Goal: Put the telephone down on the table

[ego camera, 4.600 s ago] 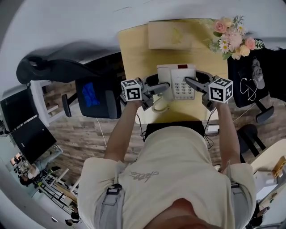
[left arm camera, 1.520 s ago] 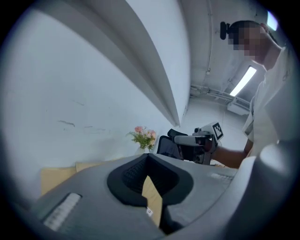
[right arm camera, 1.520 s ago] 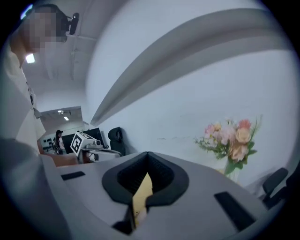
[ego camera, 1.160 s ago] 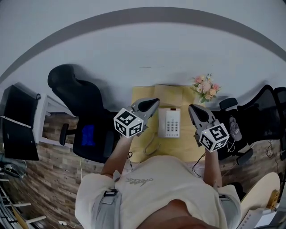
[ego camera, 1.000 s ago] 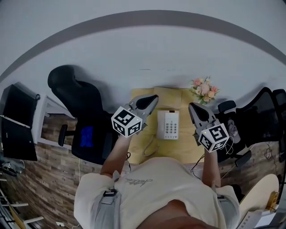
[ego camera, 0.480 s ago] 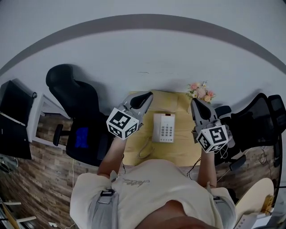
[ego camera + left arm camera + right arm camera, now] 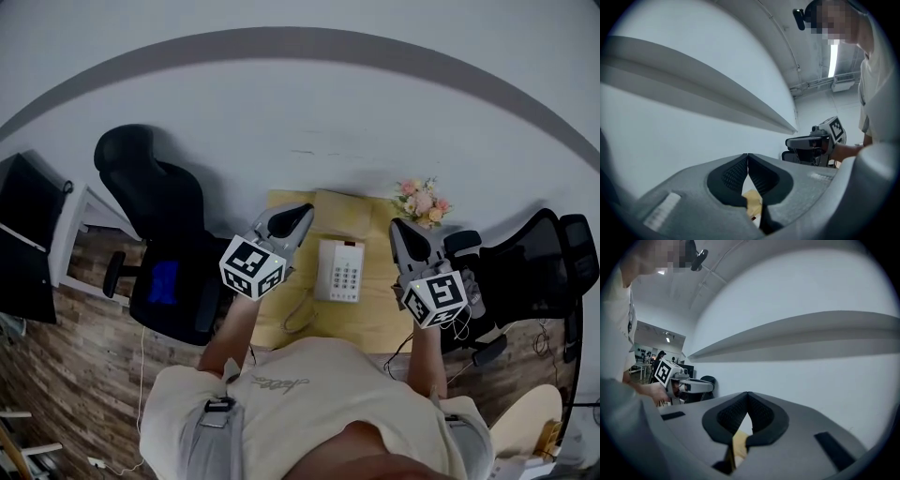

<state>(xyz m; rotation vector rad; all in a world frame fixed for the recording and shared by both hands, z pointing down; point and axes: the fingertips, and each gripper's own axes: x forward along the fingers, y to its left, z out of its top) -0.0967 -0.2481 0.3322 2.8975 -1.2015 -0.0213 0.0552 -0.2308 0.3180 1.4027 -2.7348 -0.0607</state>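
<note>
Hanging over the desk, the left gripper and right gripper have their jaws pressed together, empty. Only the head view shows the white telephone lying flat on the desk between them, its keypad print too small to read. The gripper views show grey wall and the opposite gripper.

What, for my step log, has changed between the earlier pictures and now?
The left gripper and right gripper drew back from the sides of the phone and lifted clear, fingers shut on nothing. The phone stayed on the table; the flowers did not move.
</note>
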